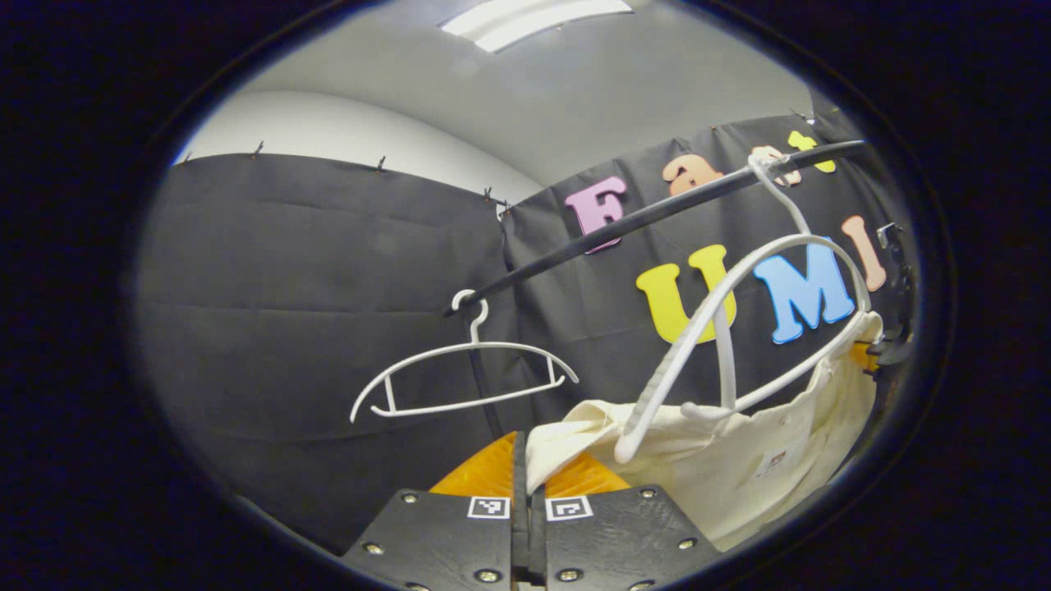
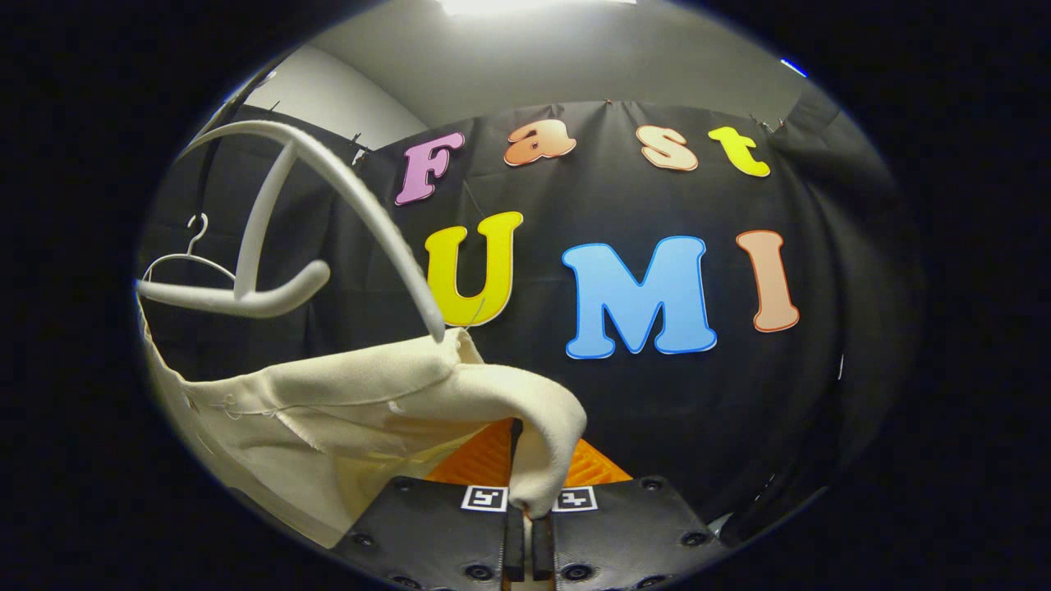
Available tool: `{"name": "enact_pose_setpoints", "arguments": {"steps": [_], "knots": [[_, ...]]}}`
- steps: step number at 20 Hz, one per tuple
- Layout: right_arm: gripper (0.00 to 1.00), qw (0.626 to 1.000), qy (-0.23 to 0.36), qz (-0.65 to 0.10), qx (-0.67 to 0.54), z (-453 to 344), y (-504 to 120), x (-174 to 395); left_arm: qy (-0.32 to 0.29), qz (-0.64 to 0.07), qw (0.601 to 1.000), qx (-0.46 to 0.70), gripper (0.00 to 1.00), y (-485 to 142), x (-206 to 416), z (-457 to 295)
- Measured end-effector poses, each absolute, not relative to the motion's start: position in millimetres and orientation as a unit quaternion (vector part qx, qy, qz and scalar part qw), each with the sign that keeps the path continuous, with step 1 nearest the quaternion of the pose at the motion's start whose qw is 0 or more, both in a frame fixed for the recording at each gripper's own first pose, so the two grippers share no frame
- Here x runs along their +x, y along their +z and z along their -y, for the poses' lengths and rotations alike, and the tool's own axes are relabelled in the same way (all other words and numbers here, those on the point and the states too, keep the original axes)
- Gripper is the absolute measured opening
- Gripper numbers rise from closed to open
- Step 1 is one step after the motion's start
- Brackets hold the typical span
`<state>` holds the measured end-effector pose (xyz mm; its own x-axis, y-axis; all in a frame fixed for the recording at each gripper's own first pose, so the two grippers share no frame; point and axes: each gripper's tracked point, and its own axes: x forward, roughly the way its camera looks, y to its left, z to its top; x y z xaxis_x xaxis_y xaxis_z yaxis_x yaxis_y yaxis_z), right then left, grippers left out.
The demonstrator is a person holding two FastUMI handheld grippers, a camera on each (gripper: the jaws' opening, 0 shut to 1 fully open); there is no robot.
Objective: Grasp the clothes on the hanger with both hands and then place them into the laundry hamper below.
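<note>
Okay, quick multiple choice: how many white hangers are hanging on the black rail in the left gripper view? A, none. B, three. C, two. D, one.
C: two white hangers hook on the black rail, an empty hanger farther along and a nearer hanger above the cream garment.
</note>
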<state>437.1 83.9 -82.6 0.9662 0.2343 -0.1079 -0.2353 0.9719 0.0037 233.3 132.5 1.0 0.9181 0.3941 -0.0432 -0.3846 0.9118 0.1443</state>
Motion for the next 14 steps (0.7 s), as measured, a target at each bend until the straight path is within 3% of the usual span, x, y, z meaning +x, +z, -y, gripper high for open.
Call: {"name": "enact_pose_setpoints", "arguments": {"steps": [5,7,9,10,11,14], "knots": [[0.05,0.991,0.117,-0.063,-0.017,-81.6,-90.5,391.5,0.171,-0.045,0.983,0.044,0.03,-21.0,215.9,-124.6],[0.02,0.99,0.121,-0.066,-0.021,-83.7,-89.6,370.0,0.149,-0.049,0.987,0.038,0.03,-29.1,212.3,-117.7],[0.06,0.99,0.124,-0.062,-0.022,-89.0,-84.0,346.2,0.125,-0.055,0.99,0.035,0.01,-35.3,207.1,-105.7],[0.02,0.99,0.126,-0.056,-0.026,-91.8,-77.1,332.6,0.11,-0.055,0.992,0.033,0.01,-39.5,203.4,-99.6],[0.1,0.989,0.128,-0.06,-0.029,-97.6,-78.3,324.0,0.097,-0.055,0.993,0.032,0.01,-41.4,198.8,-92.8],[0.1,0.988,0.141,-0.055,-0.033,-113.3,-71.8,287.2,0.061,-0.049,0.997,0.018,0.01,-41.9,183.9,-74.7]]}}
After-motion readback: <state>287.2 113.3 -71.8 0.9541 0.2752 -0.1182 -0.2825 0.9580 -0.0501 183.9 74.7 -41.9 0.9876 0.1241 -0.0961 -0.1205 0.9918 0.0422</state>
